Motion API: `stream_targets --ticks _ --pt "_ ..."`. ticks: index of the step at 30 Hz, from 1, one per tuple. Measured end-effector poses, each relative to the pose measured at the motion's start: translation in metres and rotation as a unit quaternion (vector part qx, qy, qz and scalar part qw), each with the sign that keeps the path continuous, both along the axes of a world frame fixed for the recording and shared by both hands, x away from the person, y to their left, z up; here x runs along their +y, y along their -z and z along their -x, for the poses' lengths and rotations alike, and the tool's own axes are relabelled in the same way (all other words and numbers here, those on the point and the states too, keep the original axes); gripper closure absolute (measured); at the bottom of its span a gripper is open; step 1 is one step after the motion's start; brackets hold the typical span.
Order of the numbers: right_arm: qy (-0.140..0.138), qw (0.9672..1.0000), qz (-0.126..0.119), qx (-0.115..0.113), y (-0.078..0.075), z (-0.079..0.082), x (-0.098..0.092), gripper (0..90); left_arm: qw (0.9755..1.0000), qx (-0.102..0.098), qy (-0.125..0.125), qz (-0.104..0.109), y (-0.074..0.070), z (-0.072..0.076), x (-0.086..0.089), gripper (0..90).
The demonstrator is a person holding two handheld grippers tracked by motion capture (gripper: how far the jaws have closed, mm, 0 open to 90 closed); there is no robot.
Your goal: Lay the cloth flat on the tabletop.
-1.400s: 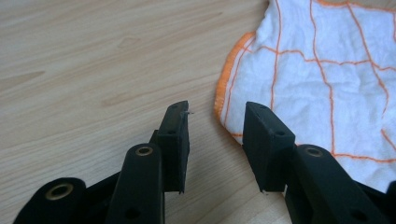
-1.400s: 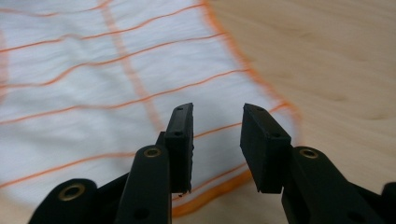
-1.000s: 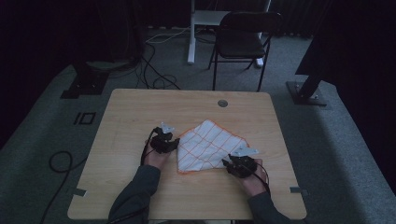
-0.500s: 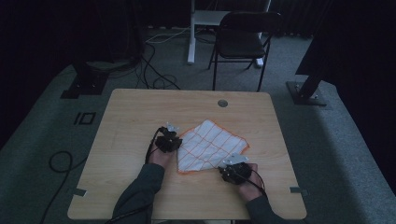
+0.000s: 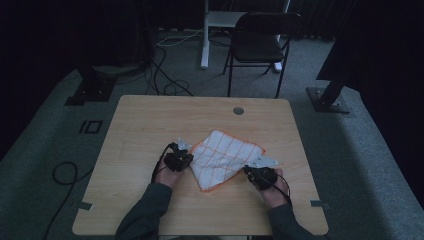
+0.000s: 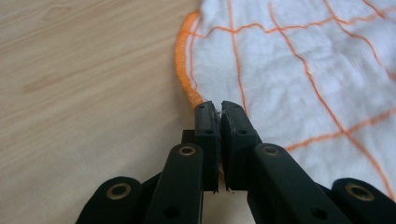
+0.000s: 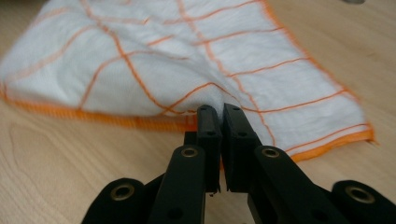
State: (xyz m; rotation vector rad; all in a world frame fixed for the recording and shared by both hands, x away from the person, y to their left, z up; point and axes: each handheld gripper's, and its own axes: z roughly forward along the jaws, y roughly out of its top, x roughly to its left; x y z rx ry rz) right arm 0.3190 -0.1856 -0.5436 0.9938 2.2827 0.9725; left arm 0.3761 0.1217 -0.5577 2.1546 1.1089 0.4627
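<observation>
Both claws have just snapped closed, the left claw and right claw each pinching the cloth's orange edge on the desk, folding not begun.

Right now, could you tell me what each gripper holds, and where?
Both hold the cloth: left gripper on its orange edge, right gripper on its hem.

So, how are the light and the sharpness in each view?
High view: dim and bluish, the cloth the brightest thing on the table. Left gripper view: bright, jaws sharp, cloth weave soft toward the right edge. Right gripper view: bright, cloth slightly blurred at its far corners.
</observation>
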Motion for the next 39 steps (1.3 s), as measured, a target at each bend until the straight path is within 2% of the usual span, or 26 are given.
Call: stream_targets --ticks 4,7,15,17,19,21,22,23,27,30,33,36,39 --pt "-0.008 0.9999 0.001 -0.006 -0.016 -0.010 0.005 86.5 0.9999 -0.009 -0.002 0.005 -0.003 0.007 -0.001 86.9" --pt "-0.010 0.9999 0.003 -0.006 -0.018 -0.017 0.011 86.3 0.9999 -0.013 -0.005 0.004 -0.002 0.008 -0.001 86.8" --pt "-0.012 0.9997 0.013 0.015 -0.006 -0.051 0.037 86.1 0.9999 -0.013 -0.004 0.003 0.000 0.010 -0.003 86.4" --pt "-0.016 0.9991 0.022 0.031 0.001 -0.061 0.044 85.3 0.9999 -0.012 -0.004 0.003 0.000 0.010 -0.003 86.2" --pt "-0.018 0.9982 0.031 0.048 0.007 -0.068 0.047 78.8 0.9999 -0.011 -0.004 0.004 0.000 0.010 -0.003 86.1" --pt "-0.011 0.9983 0.033 0.047 0.009 -0.070 0.047 75.8 0.9999 -0.010 -0.005 0.005 0.002 0.010 -0.002 86.1" --pt "-0.005 0.9986 0.030 0.044 0.006 -0.069 0.045 69.8 0.9999 -0.009 -0.005 0.005 0.002 0.010 -0.002 86.0" --pt "-0.002 0.9989 0.029 0.038 0.003 -0.067 0.044 67.7 0.9999 -0.008 -0.005 0.003 0.003 0.010 -0.002 86.1" --pt "0.000 0.9994 0.023 0.026 -0.003 -0.060 0.039 65.6 1.0000 -0.007 -0.006 0.004 0.004 0.009 -0.002 86.0" --pt "0.000 0.9994 0.029 0.018 -0.004 -0.052 0.030 65.4 1.0000 -0.006 -0.006 0.004 0.004 0.009 -0.002 85.9" --pt "0.007 0.9992 0.033 0.021 -0.001 -0.050 0.026 63.7 1.0000 -0.006 -0.006 0.003 0.004 0.009 -0.002 85.8" --pt "0.011 0.9988 0.036 0.031 0.008 -0.044 0.019 63.4 1.0000 -0.005 -0.006 0.004 0.005 0.009 -0.001 85.8" --pt "0.012 0.9987 0.028 0.042 0.016 -0.040 0.017 64.7 1.0000 -0.005 -0.006 0.004 0.005 0.009 -0.002 85.8"
